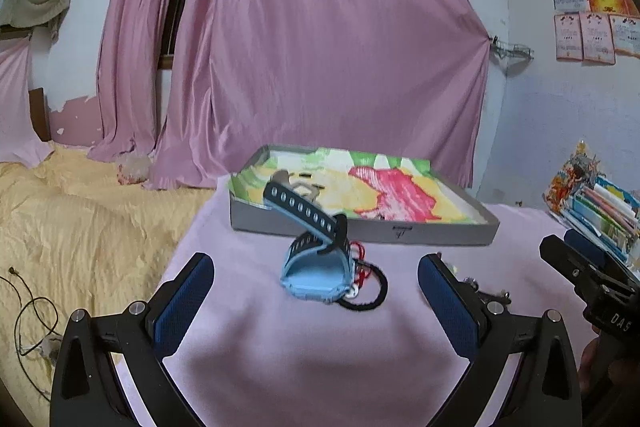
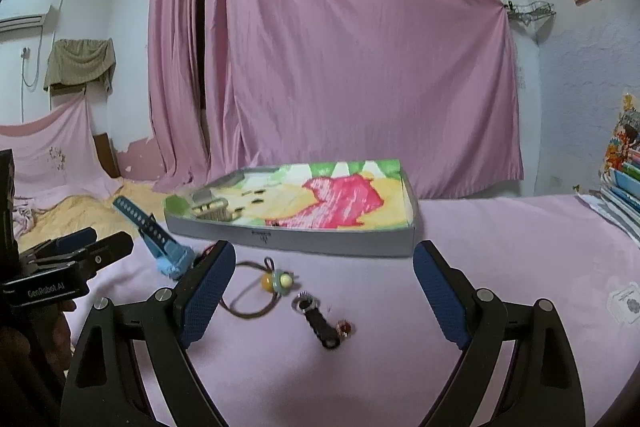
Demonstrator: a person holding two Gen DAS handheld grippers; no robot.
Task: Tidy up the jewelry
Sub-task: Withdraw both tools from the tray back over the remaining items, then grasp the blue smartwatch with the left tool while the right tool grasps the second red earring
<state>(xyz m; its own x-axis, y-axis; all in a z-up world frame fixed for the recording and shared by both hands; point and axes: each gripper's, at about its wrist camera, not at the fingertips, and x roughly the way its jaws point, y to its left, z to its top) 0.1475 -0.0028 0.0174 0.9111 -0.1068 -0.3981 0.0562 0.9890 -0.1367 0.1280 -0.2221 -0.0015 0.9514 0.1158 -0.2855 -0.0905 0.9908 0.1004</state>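
Observation:
A light-blue watch (image 1: 316,269) with a dark perforated strap lies on the pink cloth, just beyond my open left gripper (image 1: 317,261) and between its fingers' line. A black hair tie (image 1: 370,293) and red cord (image 1: 360,259) lie beside it. My right gripper (image 2: 324,247) stands open over a brown hair tie with yellow beads (image 2: 276,281), a black clasp piece (image 2: 322,325) and a small red stud (image 2: 345,329). Behind them is a grey tray (image 1: 360,231) (image 2: 320,243) with a colourful lining, holding a metal bracelet (image 2: 212,209). The watch (image 2: 168,249) shows at left.
Stacked books (image 1: 600,211) (image 2: 626,187) stand at the table's right end. A white tag (image 2: 626,301) lies near them. A yellow bedspread (image 1: 80,227) with a dark cable (image 1: 32,319) lies left. A pink curtain (image 1: 320,47) hangs behind the tray.

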